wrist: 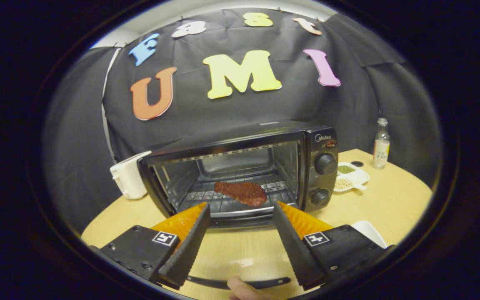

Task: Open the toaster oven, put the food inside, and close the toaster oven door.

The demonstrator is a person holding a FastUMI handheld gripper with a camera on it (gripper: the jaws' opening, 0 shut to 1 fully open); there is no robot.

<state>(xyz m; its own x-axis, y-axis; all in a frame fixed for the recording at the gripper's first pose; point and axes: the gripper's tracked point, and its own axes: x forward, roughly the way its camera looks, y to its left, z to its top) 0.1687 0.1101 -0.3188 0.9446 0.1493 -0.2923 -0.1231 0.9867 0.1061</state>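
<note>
- The counter (390,200) was seen to carry everything: a pale wooden top with the toaster oven set toward its back.
- The toaster oven (240,175) was found open, its cavity exposed just beyond the claw, with the control knobs on its right side.
- The door (236,246) appeared to be folded down flat toward the camera, glass reflecting the counter, with its dark handle (240,283) lying below the fingers; a fingertip (242,287) rested against that handle.
- The claw (241,210) was held wide apart and gripped nothing, its fingers (188,241) flanking the oven mouth.
- A white appliance (129,179) stood just left of the oven.
- The food (241,193), a reddish-brown slab, lay on the wire rack inside, between and beyond the fingertips.
- A divided white dish (350,177) and a small bottle (381,143) were noted to the right.
- The remaining step was judged to be closing the door: the handle should be caught from beneath and swung up in a smooth arc until it seats, without the oven being shoved backward.
</note>
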